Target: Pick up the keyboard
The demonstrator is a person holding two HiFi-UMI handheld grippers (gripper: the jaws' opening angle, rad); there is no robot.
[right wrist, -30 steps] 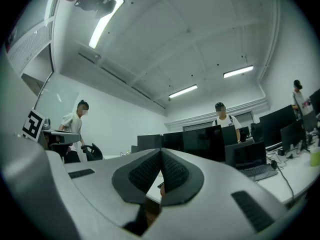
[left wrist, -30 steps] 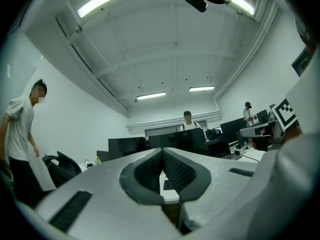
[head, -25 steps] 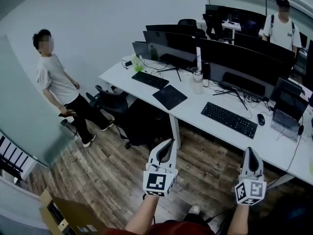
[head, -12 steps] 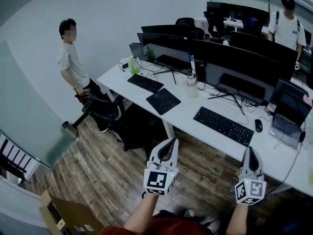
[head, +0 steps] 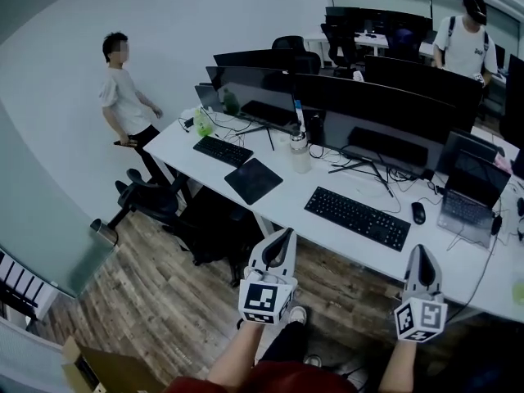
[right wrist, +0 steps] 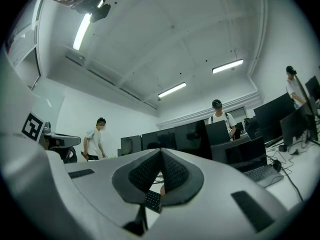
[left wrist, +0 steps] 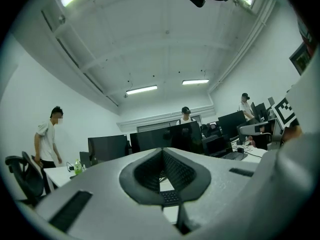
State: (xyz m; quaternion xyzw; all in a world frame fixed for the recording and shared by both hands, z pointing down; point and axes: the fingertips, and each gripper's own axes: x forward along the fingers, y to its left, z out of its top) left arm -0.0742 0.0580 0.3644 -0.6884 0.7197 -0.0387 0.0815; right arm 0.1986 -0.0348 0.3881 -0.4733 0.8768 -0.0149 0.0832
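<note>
Both arms reach out side by side over the wooden floor. The left claw and the right claw point level toward the white table. Each claw is pressed together with nothing in it. The long black flat keyboard lies on the table near its near edge, apart from both claws. Its long side runs from far left to near right.

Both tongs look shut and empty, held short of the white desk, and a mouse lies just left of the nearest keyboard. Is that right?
Not quite: the head view shows the mouse lying just right of the nearest keyboard. The rest holds: the left tongs and right tongs are shut and empty, held short of the white desk.
</note>
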